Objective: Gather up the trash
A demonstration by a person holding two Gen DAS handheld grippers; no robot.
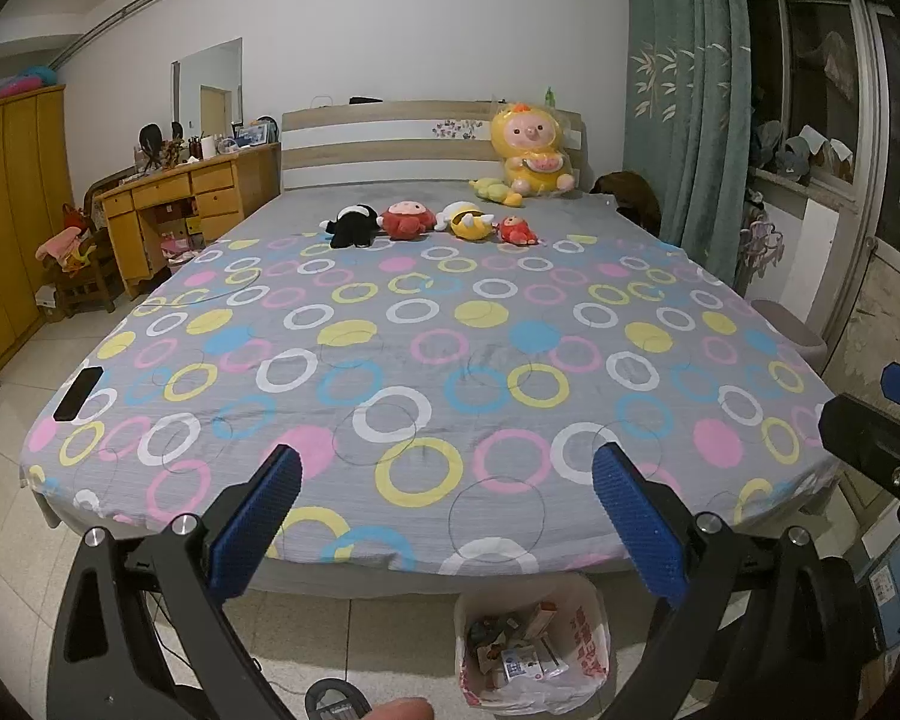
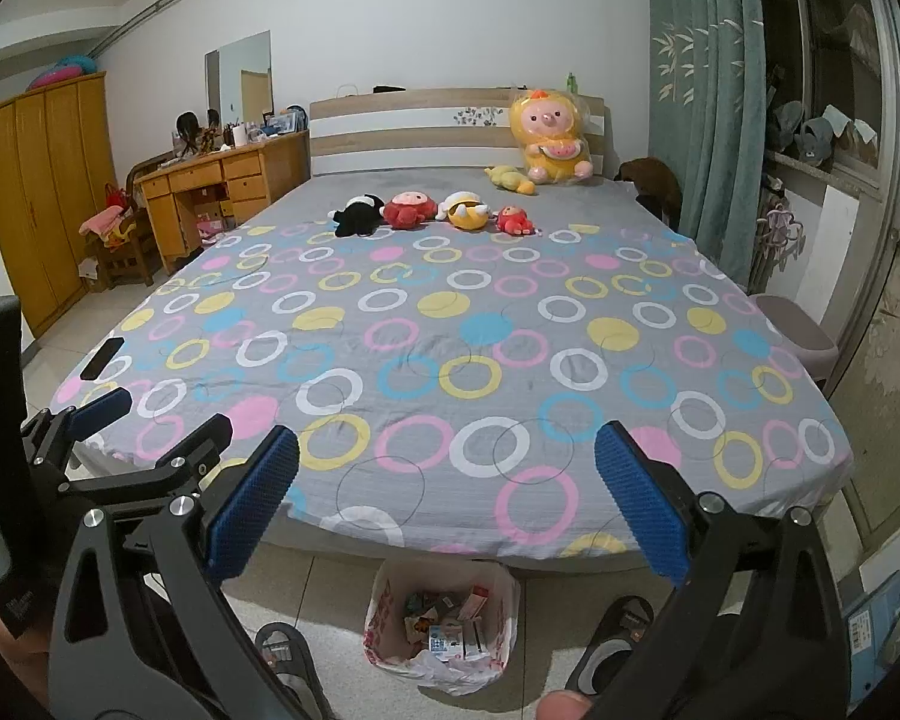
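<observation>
A large bed (image 1: 426, 324) is seen ahead in both views, covered by a grey sheet (image 2: 450, 360) printed with pink, yellow, blue and white rings and dots. Beside it on the left a yellow wooden wardrobe (image 1: 12, 216) and a wooden desk (image 1: 180, 204) with drawers are placed. At the headboard a big yellow plush toy (image 1: 531, 150) is seated, and in front of it a row of four smaller plush toys (image 1: 432, 222) is laid on the sheet. On the floor, just at the foot of the bed, a white plastic bag (image 1: 588, 630) with red print is standing open; it is filled with trash (image 1: 519, 648), which is seen as small crushed cartons and wrappers in mixed colours. In the right wrist view the same bag (image 2: 384, 600) is found between two dark sandals (image 2: 612, 642). A flat black phone-like object (image 1: 78, 393) is lying near the left edge of the bed. The left gripper (image 1: 447, 480) is held above the foot of the bed with its blue fingers spread wide and nothing between them. The right gripper (image 2: 447, 462) is spread wide in the same way, also empty.
</observation>
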